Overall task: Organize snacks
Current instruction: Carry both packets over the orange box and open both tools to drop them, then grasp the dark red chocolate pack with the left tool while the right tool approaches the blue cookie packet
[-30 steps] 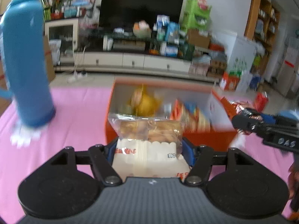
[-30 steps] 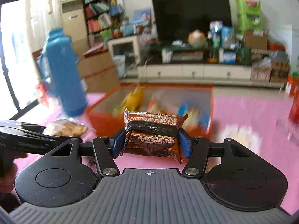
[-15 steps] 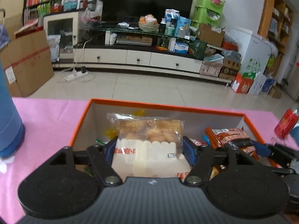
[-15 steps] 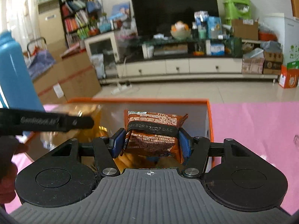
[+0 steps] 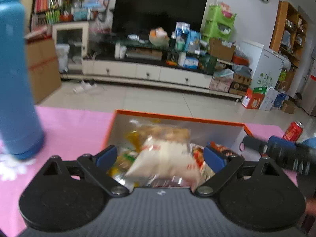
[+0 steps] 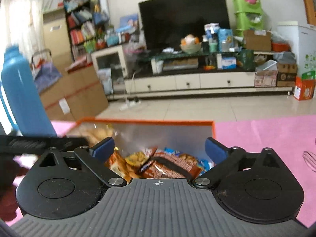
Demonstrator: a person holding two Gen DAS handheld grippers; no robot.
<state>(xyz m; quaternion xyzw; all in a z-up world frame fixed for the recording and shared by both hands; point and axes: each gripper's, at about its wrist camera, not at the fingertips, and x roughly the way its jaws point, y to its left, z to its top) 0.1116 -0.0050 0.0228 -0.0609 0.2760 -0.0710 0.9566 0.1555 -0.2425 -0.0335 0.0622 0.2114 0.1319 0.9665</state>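
An orange box [image 5: 177, 116] with white inner walls holds several snack packs on the pink table; it also shows in the right wrist view [image 6: 150, 121]. My left gripper [image 5: 161, 156] is open above the box. The clear and white cracker bag [image 5: 165, 154] is blurred between its jaws, free of the pads, over the other snacks. My right gripper [image 6: 160, 148] is open above the box. The brown biscuit pack [image 6: 167, 165] lies in the box among other packs.
A tall blue thermos [image 5: 15, 83] stands on the pink table left of the box, also in the right wrist view [image 6: 21, 96]. A red can [image 5: 293, 131] stands at the right. The right gripper's body [image 5: 280, 154] reaches in from the right.
Both grippers opened over the box. The cracker bag left the left jaws and is dropping in. The brown biscuit pack left the right jaws and now lies in the box.
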